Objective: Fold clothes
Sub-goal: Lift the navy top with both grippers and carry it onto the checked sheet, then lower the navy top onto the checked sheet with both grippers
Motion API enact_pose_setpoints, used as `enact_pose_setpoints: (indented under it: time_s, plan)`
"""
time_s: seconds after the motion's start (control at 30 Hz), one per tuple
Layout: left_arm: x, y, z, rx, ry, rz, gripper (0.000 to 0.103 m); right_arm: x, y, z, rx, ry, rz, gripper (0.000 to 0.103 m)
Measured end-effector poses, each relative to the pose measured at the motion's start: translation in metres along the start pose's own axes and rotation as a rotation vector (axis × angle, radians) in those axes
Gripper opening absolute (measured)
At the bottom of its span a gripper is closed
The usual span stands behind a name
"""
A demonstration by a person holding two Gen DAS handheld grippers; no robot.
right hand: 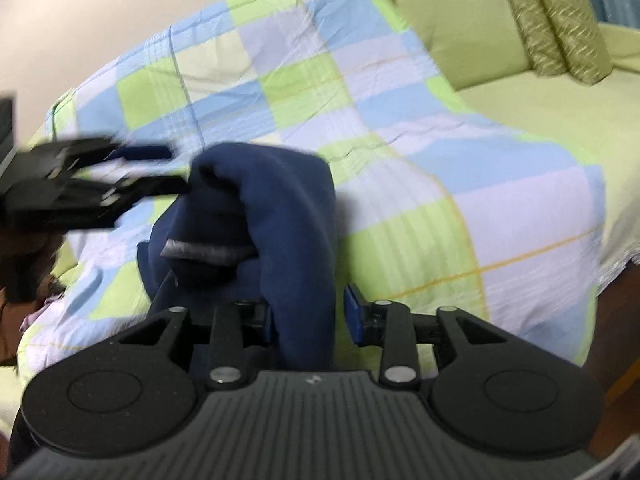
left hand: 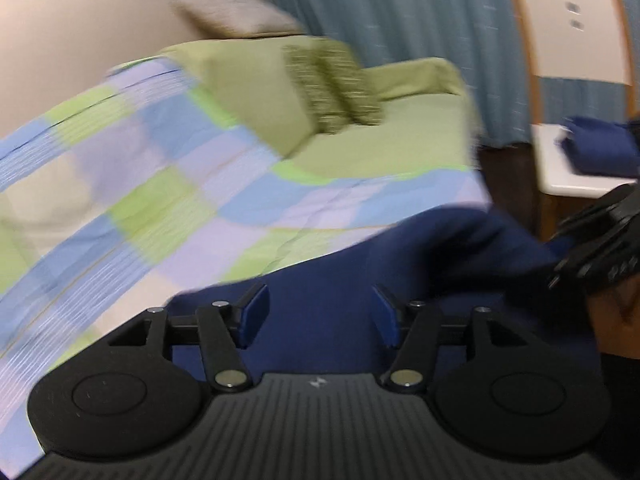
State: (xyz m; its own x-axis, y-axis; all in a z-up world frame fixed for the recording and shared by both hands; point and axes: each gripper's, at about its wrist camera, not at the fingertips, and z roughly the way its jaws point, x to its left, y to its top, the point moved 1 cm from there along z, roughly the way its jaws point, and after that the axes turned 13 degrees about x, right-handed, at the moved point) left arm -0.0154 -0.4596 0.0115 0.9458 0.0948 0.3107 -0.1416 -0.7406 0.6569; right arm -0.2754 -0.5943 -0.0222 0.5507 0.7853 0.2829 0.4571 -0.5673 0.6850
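The left claw (left hand: 318,316) stands spread, its blue pads clear of the navy garment (left hand: 340,264) that lies beneath and beyond them on the bed, near the bed's right edge. The right claw (right hand: 310,316) is also parted: a thick fold of the same navy garment (right hand: 280,216) runs up between its pads, lying against the left pad while a gap shows at the right one, so it pinches nothing. Only the right wrist view shows the cloth bunched into a raised hump with a grey band (right hand: 208,252) across it, resting on the checked quilt (right hand: 360,120) toward the bed's near edge, with the left claw blurred beside it. Only the left wrist view takes in the room past the bed: a white chair (left hand: 576,80) carrying another navy bundle (left hand: 600,148), and blue-grey curtains (left hand: 380,12). Both views show the green patterned cushions (left hand: 332,88) on the green sheet (left hand: 400,136).
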Motion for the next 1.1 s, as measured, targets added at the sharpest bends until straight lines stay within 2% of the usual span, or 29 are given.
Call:
enact_pose_setpoints:
  time_s: [0.1,0.17,0.2,0.23,0.27,0.33,0.37,0.4,0.47,0.5,0.57,0.63,0.7,0.77,0.8,0.9,0.93,1.03,1.1]
  plan:
    - [0.027,-0.019,-0.002,0.039,0.057,-0.038,0.063,0.03,0.001,-0.011,-0.067,-0.104,-0.212,0.065]
    - [0.041,-0.029,0.001,0.072,0.083,-0.048,0.063,0.049,0.002,-0.011,-0.102,-0.139,-0.366,0.095]
    - [0.045,-0.034,0.004,0.082,0.084,-0.051,0.063,0.061,0.002,-0.003,-0.124,-0.174,-0.493,0.098]
    - [0.05,-0.039,0.007,0.092,0.085,-0.054,0.063,0.071,0.003,0.008,-0.131,-0.217,-0.619,0.098]
    - [0.054,-0.043,0.01,0.102,0.086,-0.057,0.063,0.074,0.003,0.013,-0.127,-0.238,-0.673,0.098]
    - [0.055,-0.052,0.02,0.116,0.083,-0.049,0.063,0.083,0.005,0.04,-0.05,-0.294,-0.892,0.093]
    - [0.055,-0.056,0.025,0.123,0.081,-0.044,0.063,0.087,0.005,0.043,-0.031,-0.307,-0.947,0.091]
    - [0.055,-0.06,0.03,0.13,0.08,-0.04,0.063,0.09,0.005,0.05,-0.03,-0.329,-1.025,0.084]
    - [0.055,-0.063,0.039,0.137,0.076,-0.039,0.063,0.091,0.013,0.06,-0.03,-0.322,-1.096,0.056]
    - [0.056,-0.064,0.043,0.14,0.075,-0.037,0.063,0.088,0.024,0.06,-0.034,-0.285,-1.052,0.04]
    - [0.056,-0.066,0.049,0.143,0.072,-0.033,0.063,0.083,0.044,0.056,-0.045,-0.211,-0.932,0.033]
    - [0.047,-0.072,0.057,0.142,0.069,-0.025,0.063,0.068,0.078,0.048,-0.071,-0.157,-0.733,0.029]
    - [0.048,-0.072,0.063,0.15,0.073,-0.018,0.063,0.043,0.11,0.045,-0.109,-0.169,-0.557,0.022]
    - [0.052,-0.071,0.069,0.163,0.078,-0.018,0.064,0.012,0.14,0.048,-0.123,-0.256,-0.407,0.02]
    - [0.057,-0.071,0.071,0.17,0.077,-0.029,0.066,0.0,0.147,0.053,-0.103,-0.28,-0.356,0.02]
    - [0.07,-0.07,0.077,0.193,0.073,-0.065,0.069,-0.034,0.158,0.067,-0.028,-0.312,-0.192,0.022]
    - [0.076,-0.07,0.078,0.2,0.07,-0.078,0.069,-0.04,0.154,0.067,-0.017,-0.31,-0.153,0.028]
    - [0.096,-0.072,0.083,0.221,0.044,-0.145,0.07,-0.047,0.138,0.059,-0.025,-0.307,-0.108,0.058]
    - [0.111,-0.075,0.086,0.234,0.022,-0.198,0.07,-0.052,0.116,0.048,-0.048,-0.295,-0.05,0.067]
